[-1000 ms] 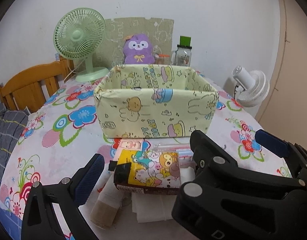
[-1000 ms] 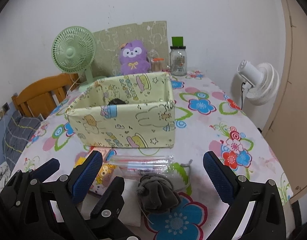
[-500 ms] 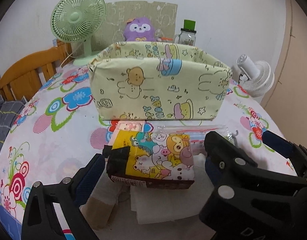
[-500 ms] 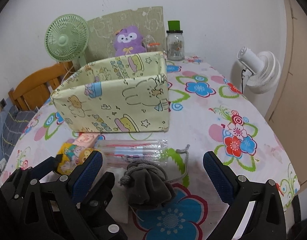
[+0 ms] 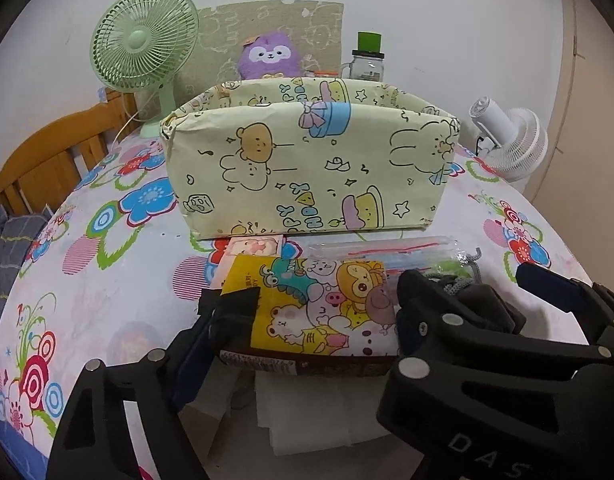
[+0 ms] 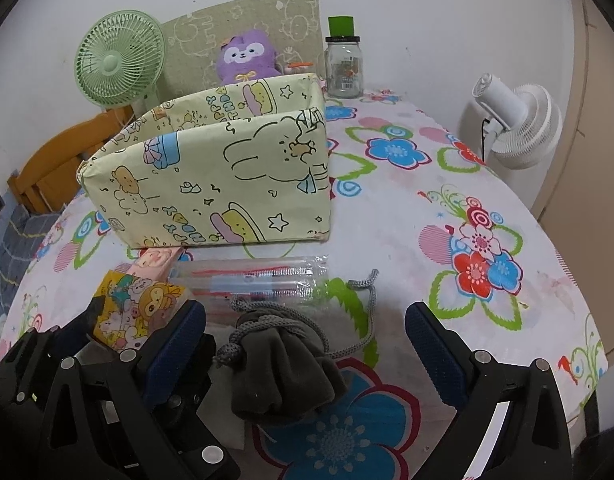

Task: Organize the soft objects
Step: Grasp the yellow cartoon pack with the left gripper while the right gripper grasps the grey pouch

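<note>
Left wrist view: the left gripper (image 5: 307,316) has its 2 fingers closed against the sides of the cartoon tissue pack (image 5: 319,312), which sits just in front of the yellow fabric box (image 5: 307,168); whether it is lifted off the white cloths (image 5: 307,412) I cannot tell; a pink pack (image 5: 253,246) and a clear pouch (image 5: 383,250) lie between it and the box.

Right wrist view: the right gripper (image 6: 305,344) is spread wide and holds nothing, straddling the grey drawstring bag (image 6: 283,372) on the table (image 6: 407,216); the box interior is mostly hidden; judging by this, most sorting remains, with at least 4 items outside.
</note>
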`<state>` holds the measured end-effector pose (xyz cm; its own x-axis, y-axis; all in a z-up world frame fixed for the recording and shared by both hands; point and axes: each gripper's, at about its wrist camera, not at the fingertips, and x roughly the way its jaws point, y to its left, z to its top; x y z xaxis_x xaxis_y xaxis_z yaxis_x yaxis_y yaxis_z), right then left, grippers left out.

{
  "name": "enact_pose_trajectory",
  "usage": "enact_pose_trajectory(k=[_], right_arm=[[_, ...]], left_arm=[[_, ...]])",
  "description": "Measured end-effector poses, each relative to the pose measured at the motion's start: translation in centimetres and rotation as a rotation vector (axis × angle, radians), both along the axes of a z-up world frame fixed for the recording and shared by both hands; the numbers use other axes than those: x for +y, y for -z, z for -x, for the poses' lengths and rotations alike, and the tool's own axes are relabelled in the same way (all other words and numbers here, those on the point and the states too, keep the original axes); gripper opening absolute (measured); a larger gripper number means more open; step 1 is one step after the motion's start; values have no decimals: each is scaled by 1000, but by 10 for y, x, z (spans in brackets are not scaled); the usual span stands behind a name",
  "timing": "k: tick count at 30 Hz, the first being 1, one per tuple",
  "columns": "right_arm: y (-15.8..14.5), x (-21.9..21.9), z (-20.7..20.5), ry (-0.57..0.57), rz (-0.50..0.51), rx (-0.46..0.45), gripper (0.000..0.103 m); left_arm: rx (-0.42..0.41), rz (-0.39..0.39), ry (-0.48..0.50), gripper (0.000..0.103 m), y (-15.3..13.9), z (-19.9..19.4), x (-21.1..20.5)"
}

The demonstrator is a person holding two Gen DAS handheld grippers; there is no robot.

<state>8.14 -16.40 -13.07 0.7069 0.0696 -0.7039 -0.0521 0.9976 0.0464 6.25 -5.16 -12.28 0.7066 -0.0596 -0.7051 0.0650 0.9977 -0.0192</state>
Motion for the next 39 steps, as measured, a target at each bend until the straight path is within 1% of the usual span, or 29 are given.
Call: enact_pose_trajectory(k=[3, 9, 10, 12, 14, 18, 19, 26, 33, 39], right_arm=[[0, 1, 1, -6, -4, 1, 97], [0, 4, 3, -36, -45, 11, 80], [0, 5, 3, -38, -46, 11, 73], [0, 4, 3, -41, -59, 16, 70], [0, 2, 4, -28, -58, 19, 59], [1, -1, 5, -26, -70, 26, 54], [0, 0, 6, -27, -67, 22, 50], [-6, 3, 10, -35, -63, 4, 45], [-14, 4, 13, -46, -75, -12, 44], [-27, 8, 13, -53, -68, -45, 44]], left_arm=[[0, 2, 7, 81, 0, 1, -1], [-1, 1, 8, 78, 0, 3, -3], [-2, 1, 8, 76, 0, 3, -3], [-1, 6, 12, 76, 0, 4, -2], [-3, 10, 10, 76, 0, 4, -1], [-6, 3, 8, 76, -1, 6, -2], [-7, 3, 8, 76, -1, 7, -2], [-21, 10, 7, 75, -6, 10, 0], [-33, 12, 3, 75, -13, 12, 0], [-59, 24, -3, 75, -25, 12, 3]])
